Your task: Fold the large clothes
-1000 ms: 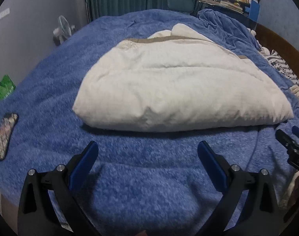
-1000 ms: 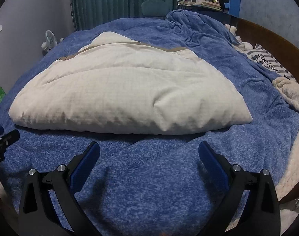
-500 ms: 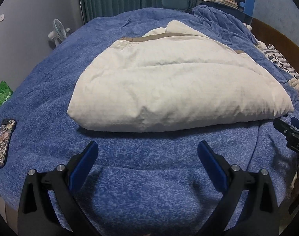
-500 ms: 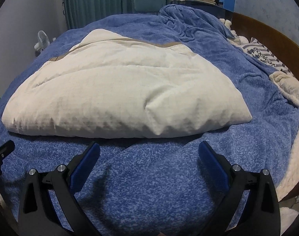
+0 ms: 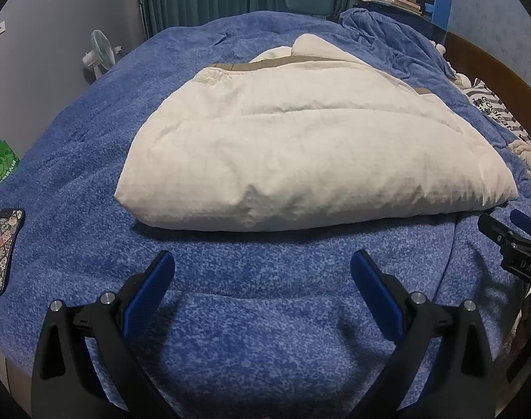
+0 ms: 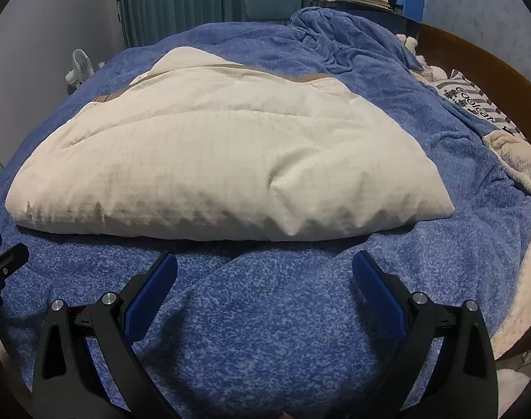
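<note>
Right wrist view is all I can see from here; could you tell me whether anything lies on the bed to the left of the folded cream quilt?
Observer: Yes, the left wrist view shows a phone in a patterned case lying on the blue blanket, well left of the quilt and apart from it.
Operator: Thank you. Is the left gripper holding anything?
Observer: No, the left gripper is open and empty, short of the quilt's near edge.
Operator: Is my gripper visible from there?
Observer: Yes, the right gripper shows at that view's right edge, near the quilt's right corner.
</note>
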### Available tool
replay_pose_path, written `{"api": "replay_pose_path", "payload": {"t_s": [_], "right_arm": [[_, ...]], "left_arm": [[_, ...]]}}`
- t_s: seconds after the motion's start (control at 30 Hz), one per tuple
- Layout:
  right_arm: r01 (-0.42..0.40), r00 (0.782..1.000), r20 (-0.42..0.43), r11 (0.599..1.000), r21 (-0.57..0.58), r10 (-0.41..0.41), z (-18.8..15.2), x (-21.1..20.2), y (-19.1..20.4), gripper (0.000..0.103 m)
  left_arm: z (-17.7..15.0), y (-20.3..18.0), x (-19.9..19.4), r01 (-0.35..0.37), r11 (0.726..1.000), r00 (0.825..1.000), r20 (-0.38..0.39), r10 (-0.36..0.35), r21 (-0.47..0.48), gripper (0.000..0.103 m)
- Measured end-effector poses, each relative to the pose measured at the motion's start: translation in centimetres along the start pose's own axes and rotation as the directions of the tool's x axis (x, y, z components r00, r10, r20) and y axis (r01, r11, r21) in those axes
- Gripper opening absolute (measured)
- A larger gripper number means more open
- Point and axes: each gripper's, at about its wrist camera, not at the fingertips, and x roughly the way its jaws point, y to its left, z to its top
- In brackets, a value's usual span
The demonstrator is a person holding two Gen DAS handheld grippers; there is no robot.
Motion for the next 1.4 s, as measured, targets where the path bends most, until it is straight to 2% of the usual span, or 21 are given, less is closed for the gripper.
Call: {"api": "replay_pose_path", "payload": {"t_s": [1.4], "right_arm": [[-0.030, 0.999, -0.044, 0.999, 0.021, 0.031, 0.1, 0.8, 0.8, 0.097]], "left_arm": [[0.0, -1.0, 0.8, 0.051, 0.999, 0.998, -0.037, -0.051, 0.001, 0.096]]}}
